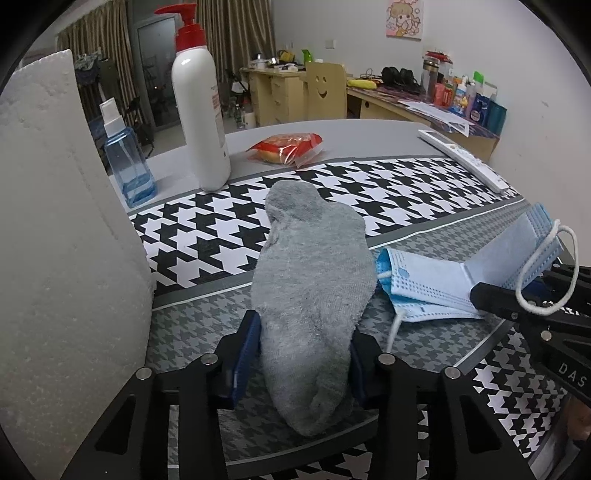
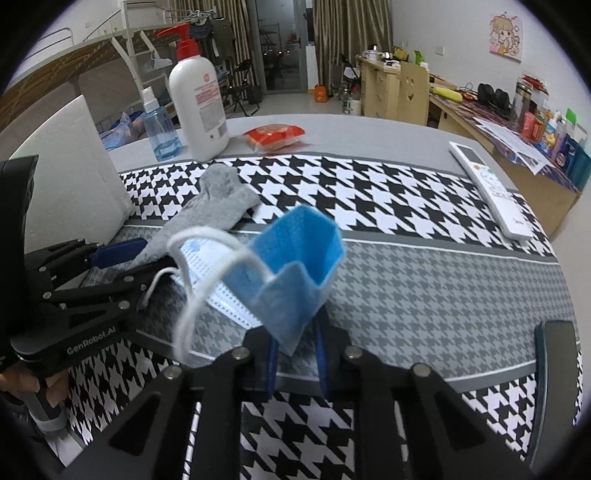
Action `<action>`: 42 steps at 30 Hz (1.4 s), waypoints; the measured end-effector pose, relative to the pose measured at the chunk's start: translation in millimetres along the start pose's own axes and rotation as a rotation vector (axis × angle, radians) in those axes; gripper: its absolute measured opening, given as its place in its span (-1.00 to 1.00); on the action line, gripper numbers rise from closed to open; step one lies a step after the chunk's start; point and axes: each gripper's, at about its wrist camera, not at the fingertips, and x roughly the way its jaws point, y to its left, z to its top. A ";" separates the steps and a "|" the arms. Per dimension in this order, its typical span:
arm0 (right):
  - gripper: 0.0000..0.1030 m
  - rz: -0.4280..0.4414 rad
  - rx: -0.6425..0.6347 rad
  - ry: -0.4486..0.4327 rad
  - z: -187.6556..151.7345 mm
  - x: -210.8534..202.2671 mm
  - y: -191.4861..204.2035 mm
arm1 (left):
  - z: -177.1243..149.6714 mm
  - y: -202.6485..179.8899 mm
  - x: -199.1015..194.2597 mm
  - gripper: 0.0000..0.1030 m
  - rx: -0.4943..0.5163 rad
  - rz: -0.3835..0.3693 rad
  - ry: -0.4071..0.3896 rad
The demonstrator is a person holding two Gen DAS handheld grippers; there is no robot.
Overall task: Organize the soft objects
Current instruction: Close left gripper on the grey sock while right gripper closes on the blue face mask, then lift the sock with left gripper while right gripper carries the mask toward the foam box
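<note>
The left gripper (image 1: 304, 354) has its jaws closed on the grey sock (image 1: 310, 291), which stretches ahead of them across the houndstooth cloth (image 1: 369, 184) on the bench. The right gripper (image 2: 295, 354) has its jaws pinched on 1 folded end of the blue face mask (image 2: 295, 269); the mask's other end lies beside the sock, with an ear loop (image 2: 207, 251) hanging free.

- White walls (image 1: 480, 44); a cartoon poster (image 1: 404, 18) hangs high on one of them.
- Brown striped curtains (image 2: 347, 33) flank a dark glazed door (image 2: 280, 44) at the far end.
- Pale tiled floor (image 2: 295, 103), lit evenly.
- Light wooden desks (image 1: 273, 92) along the wall, cluttered on top.
- A wooden chair with a smiley-face cutout (image 1: 325, 88) stands at the desks.
- A metal bunk frame (image 2: 122, 40) stands at far left.
</note>
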 end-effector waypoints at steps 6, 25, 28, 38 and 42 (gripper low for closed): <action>-0.68 -0.024 0.024 -0.003 -2.5 -6.3 -5.0 | 0.2 -1.0 -0.3 -0.42 0.007 -0.014 -0.003; -0.86 -0.069 0.085 -0.063 -10.5 -34.7 -9.1 | 0.8 -4.0 -38.0 -0.73 0.036 -0.055 -0.115; -0.86 -0.081 0.092 -0.076 -10.5 -41.6 -8.4 | 1.0 -3.0 -49.7 -0.73 0.038 -0.067 -0.140; -0.86 -0.106 0.114 -0.137 -12.6 -66.8 -6.2 | 1.5 -0.5 -88.7 -0.73 0.048 -0.068 -0.235; -0.86 -0.117 0.112 -0.169 -13.1 -80.5 -1.7 | 0.7 -0.6 -100.1 -0.73 0.058 -0.073 -0.267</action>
